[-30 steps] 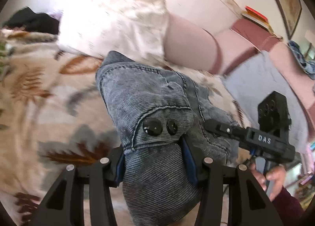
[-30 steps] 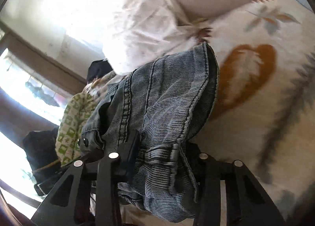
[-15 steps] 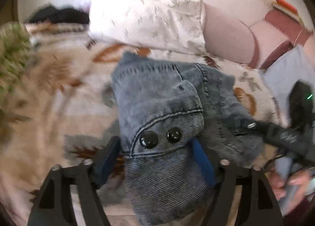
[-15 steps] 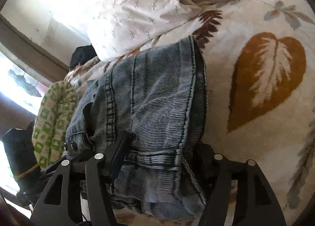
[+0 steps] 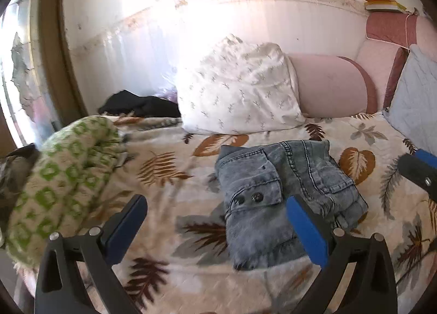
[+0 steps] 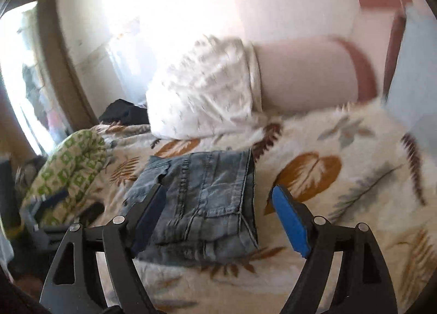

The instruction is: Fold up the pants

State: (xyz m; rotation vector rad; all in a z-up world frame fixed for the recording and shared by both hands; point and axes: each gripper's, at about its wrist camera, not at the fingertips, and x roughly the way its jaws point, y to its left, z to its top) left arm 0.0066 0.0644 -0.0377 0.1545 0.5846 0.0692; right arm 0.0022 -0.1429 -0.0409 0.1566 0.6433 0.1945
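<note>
Left tongs [image 5: 215,221]: jaws are opening and stand wide apart; nothing is pinched between the blue pads [image 5: 306,232].
Right tongs [image 6: 218,218]: jaws are opening and are spread; no cloth is pressed by either pad, though the view is blurred.
Change, left side: a second ago the denim was clamped between the left pads, with the two black snaps right at the fingertips; now the cloth has been let go and is seen farther ahead, lying free.
Change, right side: a second ago a thick fold of denim was gripped between the right fingers; now it has been released and the tongs have been drawn back and up from it.
Pants [image 5: 284,196]: a compact folded bundle of grey-blue denim is laid flat on the leaf-patterned bedspread [image 5: 169,177], in front of the white pillow [image 5: 237,90].
Pants relative to left tongs: the bundle is seen ahead and below, toward the right finger, which overlaps its near edge in the view; whether they touch cannot be told.
Pants relative to right tongs: in the right wrist view the pants [image 6: 202,199] are framed between the two fingers, nearer the left one.
Other items: a green-and-cream patterned blanket [image 5: 62,174] is heaped to the left; a pink bolster [image 5: 327,87] is set beside the pillow.
</note>
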